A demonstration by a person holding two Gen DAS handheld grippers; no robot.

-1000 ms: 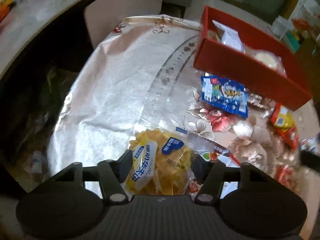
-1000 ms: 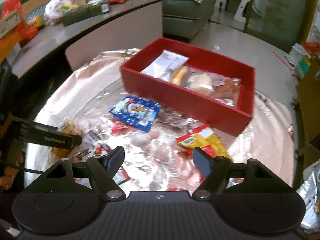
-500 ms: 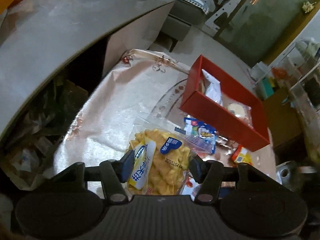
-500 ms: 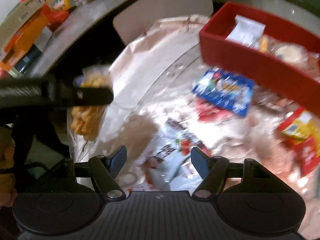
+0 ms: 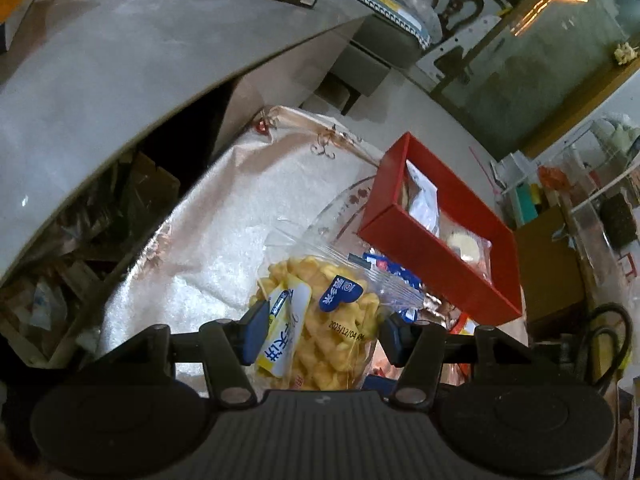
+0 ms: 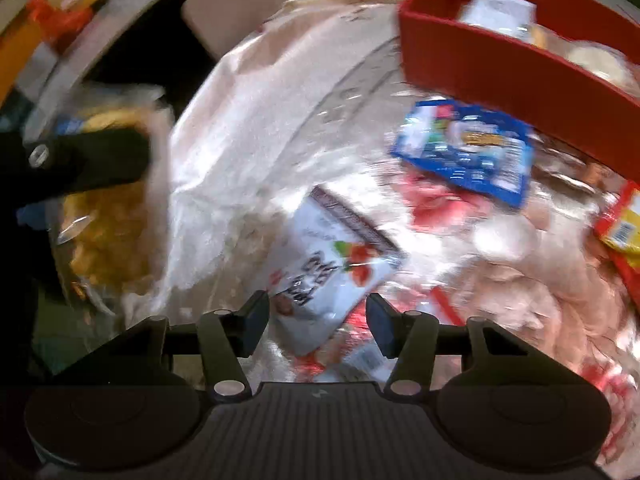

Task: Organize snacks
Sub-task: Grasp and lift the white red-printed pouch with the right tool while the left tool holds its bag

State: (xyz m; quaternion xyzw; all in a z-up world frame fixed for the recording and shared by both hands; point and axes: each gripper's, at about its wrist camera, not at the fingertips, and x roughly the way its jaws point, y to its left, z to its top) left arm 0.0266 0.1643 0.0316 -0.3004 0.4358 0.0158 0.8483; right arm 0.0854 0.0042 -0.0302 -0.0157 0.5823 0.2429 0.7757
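Red box [image 5: 424, 248]: ahead and to the right of the left jaws, open-topped, resting on the table [image 5: 224, 232]; inside lie a white packet [image 5: 424, 204] and a clear bag with a pale round cake [image 5: 464, 244].
Left gripper [image 5: 320, 332]: jaws closed on a clear bag of yellow snacks [image 5: 320, 320], which hangs between them above the table.
Right gripper [image 6: 316, 320]: jaws apart, holding nothing; a white packet with red fruit print [image 6: 332, 276] lies on the table just ahead, between them.
Blue packet [image 6: 464, 148]: ahead and right of the right jaws, on the table just beside the red box's near wall.
Yellow-red packet [image 6: 620, 228]: far right of the right jaws.
Table: round, under a shiny pale flowered cloth.
Room: a grey curved counter [image 5: 100, 100] left of the left jaws; a grey sofa [image 5: 380, 52] farther ahead.
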